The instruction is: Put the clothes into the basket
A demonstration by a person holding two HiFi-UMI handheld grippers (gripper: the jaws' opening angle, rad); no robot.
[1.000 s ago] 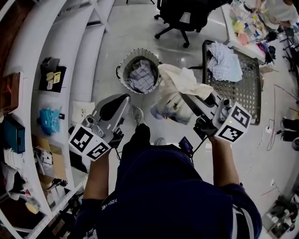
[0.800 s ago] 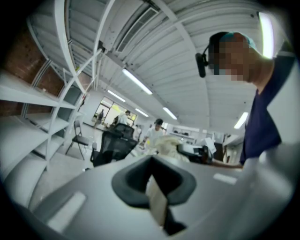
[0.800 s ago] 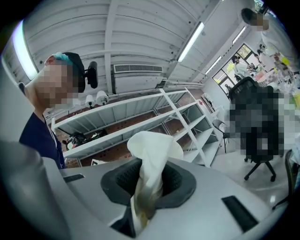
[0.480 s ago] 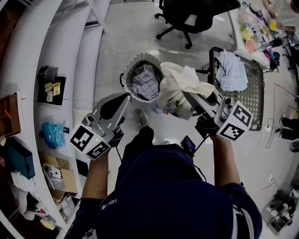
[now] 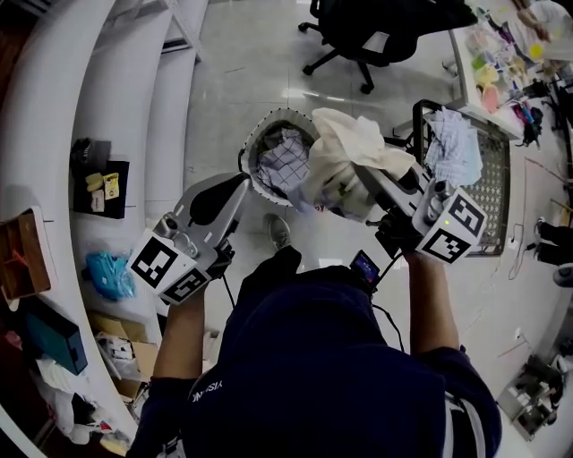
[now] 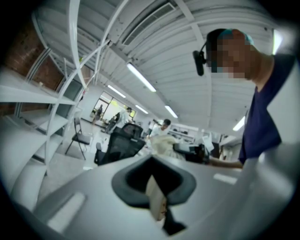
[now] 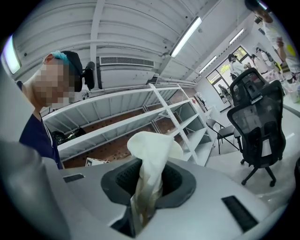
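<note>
A round woven basket point(image 5: 252, 148) stands on the floor in the head view, with a checked cloth point(image 5: 285, 166) inside it. My right gripper point(image 5: 363, 179) is shut on a cream garment point(image 5: 345, 148), which bunches over the jaws and hangs above the basket's right rim. In the right gripper view the same cream garment point(image 7: 149, 159) rises from between the pinched jaws of that gripper point(image 7: 144, 199). My left gripper point(image 5: 240, 185) points at the basket's near rim, jaws together and holding no clothing. In the left gripper view, only a thin pale strip shows at the seam of its jaws point(image 6: 157, 201).
At the right stands a metal mesh rack point(image 5: 491, 210) with light blue clothes point(image 5: 452, 145) on it. A black office chair point(image 5: 380, 25) is beyond the basket. White curved shelving point(image 5: 107, 98) with small items runs along the left. The person's shoe point(image 5: 278, 231) is just before the basket.
Both grippers have travelled toward the basket together. The basket now lies closer under them, and the cream garment has come over its right rim. Both grips are unchanged.
</note>
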